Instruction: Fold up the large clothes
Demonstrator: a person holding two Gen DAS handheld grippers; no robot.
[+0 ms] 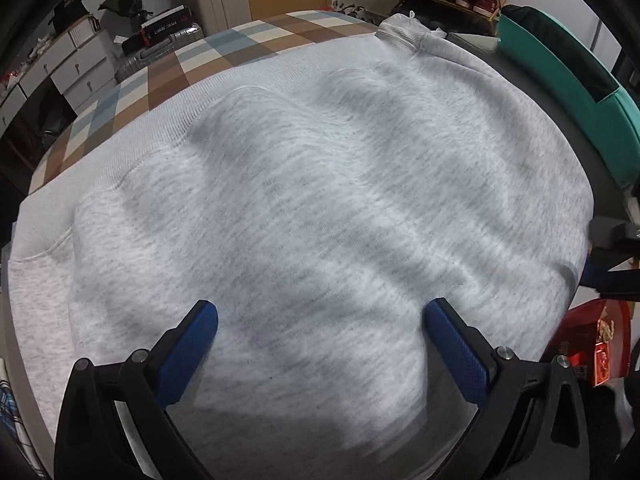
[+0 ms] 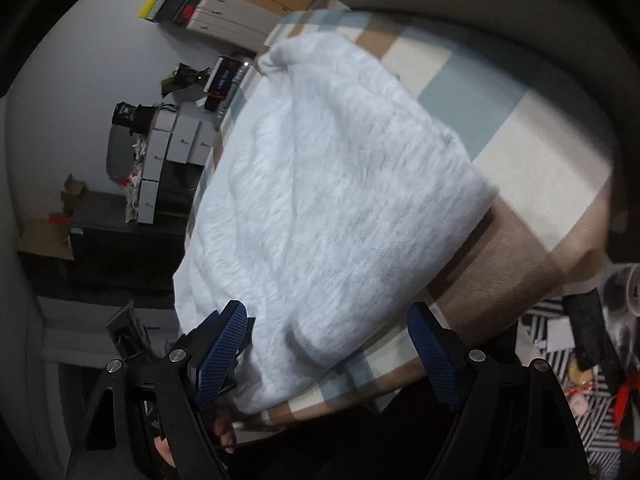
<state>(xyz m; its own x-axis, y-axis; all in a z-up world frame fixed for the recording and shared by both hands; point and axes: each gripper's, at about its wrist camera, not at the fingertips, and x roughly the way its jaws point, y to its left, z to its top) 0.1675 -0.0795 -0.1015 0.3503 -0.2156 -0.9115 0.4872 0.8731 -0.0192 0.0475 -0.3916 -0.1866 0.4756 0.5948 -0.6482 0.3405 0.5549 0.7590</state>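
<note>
Left wrist: sweatshirt (image 1: 320,200) lies flat, collar (image 1: 402,34) pointing away

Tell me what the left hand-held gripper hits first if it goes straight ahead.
Probably the grey sweatshirt: it fills the view ahead of the open left hand-held gripper. Depth is unclear.

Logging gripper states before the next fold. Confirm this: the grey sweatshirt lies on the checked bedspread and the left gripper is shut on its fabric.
Wrong on the grip. In the left wrist view the left gripper is open, its fingers spread apart above the grey sweatshirt, clamping nothing. The sweatshirt does lie on the checked bedspread.
</note>
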